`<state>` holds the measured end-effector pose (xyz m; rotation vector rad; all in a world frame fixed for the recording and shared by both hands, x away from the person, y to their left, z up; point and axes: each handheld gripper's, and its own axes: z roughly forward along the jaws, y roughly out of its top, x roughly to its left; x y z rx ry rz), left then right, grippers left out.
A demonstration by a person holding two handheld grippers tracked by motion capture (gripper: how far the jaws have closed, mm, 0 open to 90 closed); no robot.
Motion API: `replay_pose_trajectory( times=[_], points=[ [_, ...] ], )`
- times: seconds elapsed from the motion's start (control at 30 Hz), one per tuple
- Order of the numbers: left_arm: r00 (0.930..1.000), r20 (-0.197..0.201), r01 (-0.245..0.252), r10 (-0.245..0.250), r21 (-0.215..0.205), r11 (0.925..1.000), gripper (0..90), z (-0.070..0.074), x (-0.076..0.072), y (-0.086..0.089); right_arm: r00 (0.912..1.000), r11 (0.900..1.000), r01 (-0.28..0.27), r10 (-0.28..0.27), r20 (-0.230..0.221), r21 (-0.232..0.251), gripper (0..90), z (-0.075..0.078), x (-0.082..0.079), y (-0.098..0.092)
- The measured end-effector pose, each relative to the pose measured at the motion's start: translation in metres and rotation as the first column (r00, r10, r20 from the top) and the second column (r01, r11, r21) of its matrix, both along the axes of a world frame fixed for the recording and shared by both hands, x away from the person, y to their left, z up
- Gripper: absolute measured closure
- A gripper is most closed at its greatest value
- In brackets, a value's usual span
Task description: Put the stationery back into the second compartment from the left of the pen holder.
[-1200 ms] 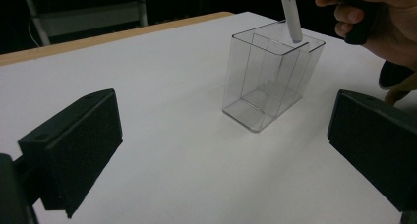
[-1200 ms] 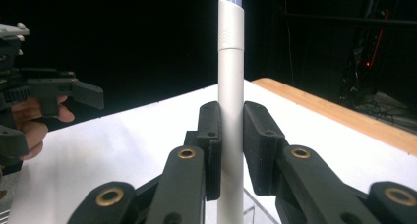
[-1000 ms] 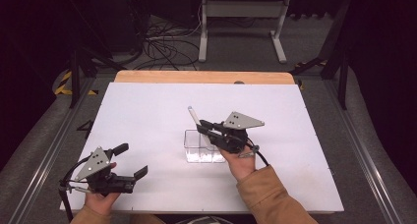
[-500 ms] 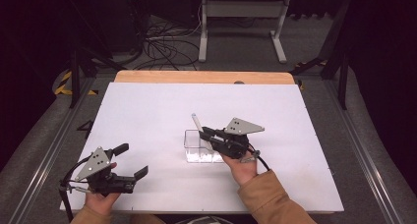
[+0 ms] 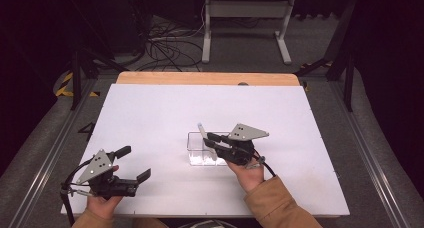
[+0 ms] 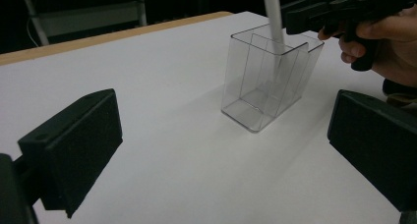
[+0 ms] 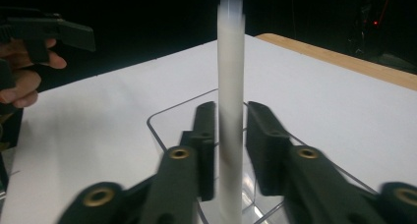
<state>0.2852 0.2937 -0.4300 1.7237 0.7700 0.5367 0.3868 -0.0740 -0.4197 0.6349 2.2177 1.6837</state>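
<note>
Right hand-held gripper (image 7: 231,150) jaws just opening — white stick (image 7: 231,86) between, unpinched; left hand-held gripper (image 5: 134,163) spread.

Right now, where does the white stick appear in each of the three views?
High view: the white stick leans out of the clear container near the table's middle, just left of the right gripper.
Left gripper view: the stick stands in the container, upper right of centre.
Right gripper view: the stick rises at the centre, between the jaws, which have just been opening.
Shared landmark: the clear container.
</note>
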Motion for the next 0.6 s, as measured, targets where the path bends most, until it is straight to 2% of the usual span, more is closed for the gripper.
replay_pose_trajectory(
  times=[0.23,0.33,0.53,0.6],
  points=[
    [1.0000,-0.001,-0.001,0.001,-0.003,1.0000,0.8,0.000,0.000,0.000,0.9988,1.000,0.025,-0.025,0.043,-0.005,40.0,0.009,-0.004,-0.006],
    [1.0000,-0.001,-0.001,0.001,0.000,1.0000,0.8,0.000,0.000,0.001,0.9988,1.000,0.022,-0.022,0.044,-0.012,31.1,0.017,-0.005,-0.009],
    [0.9999,0.013,-0.002,0.002,0.009,1.0000,0.8,0.001,0.000,0.001,0.9971,1.000,0.012,-0.011,0.076,-0.018,22.4,0.034,-0.011,-0.016],
    [1.0000,0.000,0.000,0.000,-0.003,1.0000,0.8,0.000,0.000,0.000,0.9967,1.000,0.016,-0.014,0.080,-0.021,21.3,0.037,-0.012,-0.018]
  ],
)
